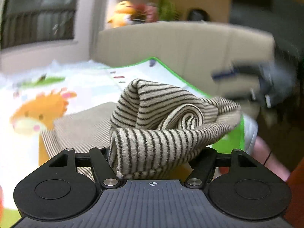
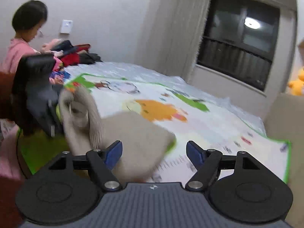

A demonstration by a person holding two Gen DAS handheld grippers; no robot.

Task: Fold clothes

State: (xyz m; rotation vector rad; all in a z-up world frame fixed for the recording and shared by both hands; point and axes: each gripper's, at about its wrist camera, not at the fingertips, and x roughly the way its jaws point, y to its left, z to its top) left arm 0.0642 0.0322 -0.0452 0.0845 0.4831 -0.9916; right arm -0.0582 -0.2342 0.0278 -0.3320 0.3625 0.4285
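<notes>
Striped garment lifted over the play mat

The striped garment (image 1: 152,125) is pinched bunched in the left gripper (image 1: 152,157) above the play mat (image 2: 218,133); the right gripper (image 2: 154,152) is held spread, empty.

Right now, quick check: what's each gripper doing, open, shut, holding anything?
Left gripper: shut on a bunched fold of the striped garment.
Right gripper: open, blue pads apart, holding nothing.
</notes>
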